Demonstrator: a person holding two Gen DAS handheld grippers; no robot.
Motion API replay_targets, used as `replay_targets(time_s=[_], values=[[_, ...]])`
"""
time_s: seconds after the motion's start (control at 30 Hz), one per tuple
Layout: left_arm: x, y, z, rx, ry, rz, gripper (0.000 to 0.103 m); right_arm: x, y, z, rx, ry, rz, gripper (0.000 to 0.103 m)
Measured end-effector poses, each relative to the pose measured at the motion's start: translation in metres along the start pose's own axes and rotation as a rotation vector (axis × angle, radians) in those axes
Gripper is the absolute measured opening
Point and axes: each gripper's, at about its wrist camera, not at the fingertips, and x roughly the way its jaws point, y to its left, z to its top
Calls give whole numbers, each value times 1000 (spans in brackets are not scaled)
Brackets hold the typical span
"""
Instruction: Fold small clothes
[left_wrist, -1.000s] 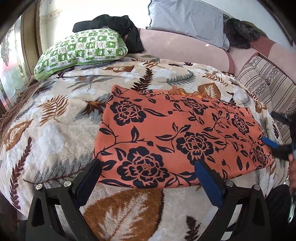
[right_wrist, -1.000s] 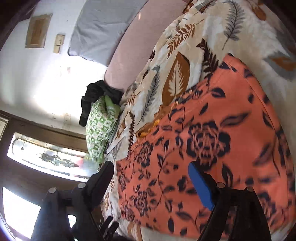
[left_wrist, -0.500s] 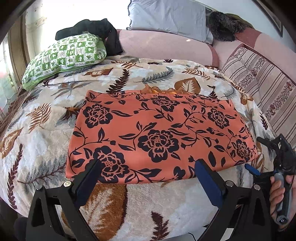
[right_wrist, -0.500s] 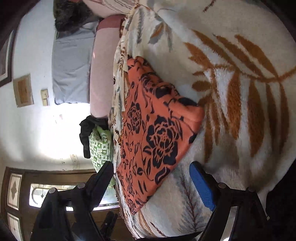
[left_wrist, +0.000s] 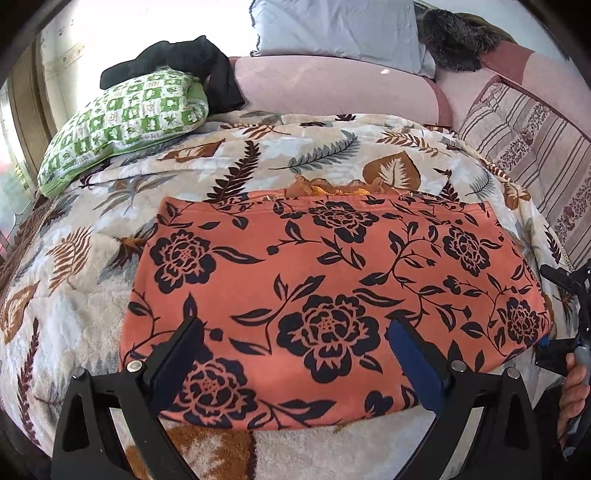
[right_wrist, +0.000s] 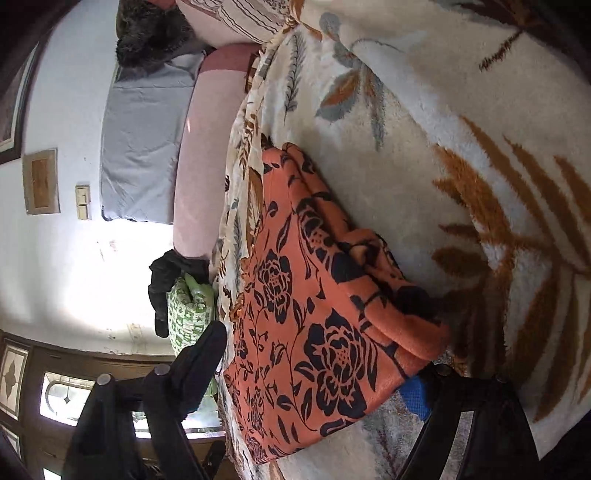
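The left claw (left_wrist: 291, 354) hangs wide open over the near edge of the orange floral garment (left_wrist: 332, 280), holding nothing. The right claw (right_wrist: 314, 365) also gapes, its blue pad slipped under the garment's near right corner (right_wrist: 417, 343), not pinching yet. The cloth lies flat on the leaf-print blanket (left_wrist: 110, 229). For a clean fold, each claw probably wants to pinch all layers at a corner before lifting. Farther off sit a green pillow (left_wrist: 125, 122) and dark clothing (left_wrist: 184, 59); no containers show.
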Motion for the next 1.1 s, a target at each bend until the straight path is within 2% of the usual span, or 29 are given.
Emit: replay_targets(time_s=[0.1, 0.23, 0.27, 0.3, 0.33, 0.37, 0.4, 0.43, 0.47, 0.57, 0.63, 0.77, 0.87, 0.97, 1.03, 1.1], values=[[20, -7, 4, 31, 9, 23, 100, -1, 9, 2, -57, -11, -9, 85], [34, -7, 1, 9, -25, 16, 100, 4, 25, 0, -156, -22, -67, 85], [45, -10, -2, 27, 6, 21, 100, 8, 25, -1, -173, -18, -94, 85], [63, -14, -6, 61, 74, 34, 100, 12, 21, 0, -172, -9, -122, 85], [73, -16, -9, 88, 92, 40, 103, 17, 16, 0, -155, 0, -136, 83], [69, -14, -8, 92, 43, 36, 103, 19, 16, 0, -160, -3, -152, 77], [68, -12, -4, 88, 58, 24, 103, 21, 20, 0, -181, 1, -178, 61], [68, -8, 0, 74, 78, 5, 103, 26, 23, 1, -197, 24, -196, 43], [63, -3, 3, 52, 68, -18, 103, 31, 27, 2, -208, 48, -224, 19], [31, 26, 5, -29, -27, -54, 103, 38, 55, -1, -331, 46, -317, 18], [7, 53, 2, -89, -88, -77, 103, 41, 91, -14, -445, 23, -335, 18], [-24, 116, -13, -208, -133, -37, 103, 57, 166, -55, -651, -3, -320, 18], [-44, 163, -32, -339, -174, 18, 103, 79, 213, -108, -820, 17, -296, 18], [-55, 201, -51, -471, -207, 56, 103, 117, 235, -170, -973, 79, -292, 18], [-54, 215, -60, -516, -216, 79, 103, 152, 230, -206, -1033, 156, -305, 18], [-45, 223, -64, -530, -192, 102, 103, 198, 207, -235, -1085, 271, -372, 18]])
